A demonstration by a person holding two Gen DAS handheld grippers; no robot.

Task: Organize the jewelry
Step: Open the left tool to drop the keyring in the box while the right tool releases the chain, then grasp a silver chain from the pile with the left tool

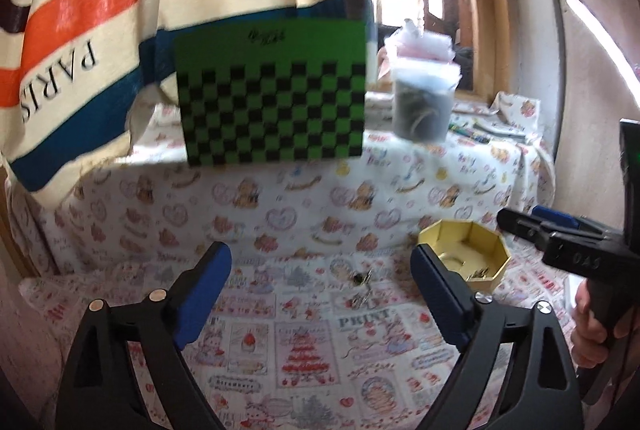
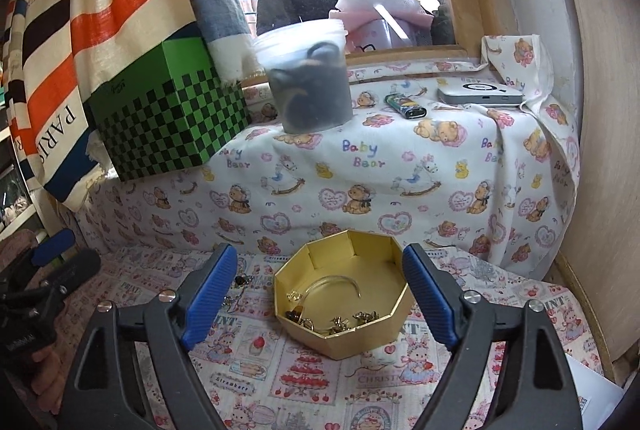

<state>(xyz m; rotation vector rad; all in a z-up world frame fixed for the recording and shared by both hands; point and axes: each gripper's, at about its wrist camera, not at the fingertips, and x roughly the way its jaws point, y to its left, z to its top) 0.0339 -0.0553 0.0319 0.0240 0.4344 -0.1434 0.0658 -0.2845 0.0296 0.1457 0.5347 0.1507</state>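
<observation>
Jewelry is split between two places. Several small gold-toned pieces (image 2: 340, 322) and a clear curved band (image 2: 332, 284) already lie inside an open gold octagonal box (image 2: 384, 334), gathered mostly along its near wall. A few loose pieces (image 1: 362, 286) lie on the printed cloth (image 2: 304, 386) just left of the box, outside it. Judging from this, the sorting looks partly done: some items are in the box, and the loose ones on the cloth remain to be moved.

The left gripper (image 1: 322, 270) hangs over the cloth with its blue-padded jaws spread wide and nothing between them. The loose pieces lie in line with its gap, a little beyond the fingertips and untouched, with the box near its right finger.

The right gripper (image 2: 320, 266) is also spread wide and empty. The box sits on the cloth straight ahead of it, framed between its two fingers but not touched, and the loose pieces peek out just past its left finger.

On the raised ledge at the far side stand a green checkered box (image 2: 168, 110) on the left, a clear plastic tub (image 2: 308, 82) of dark items in the middle, and a lighter (image 2: 406, 106) farther right.
</observation>
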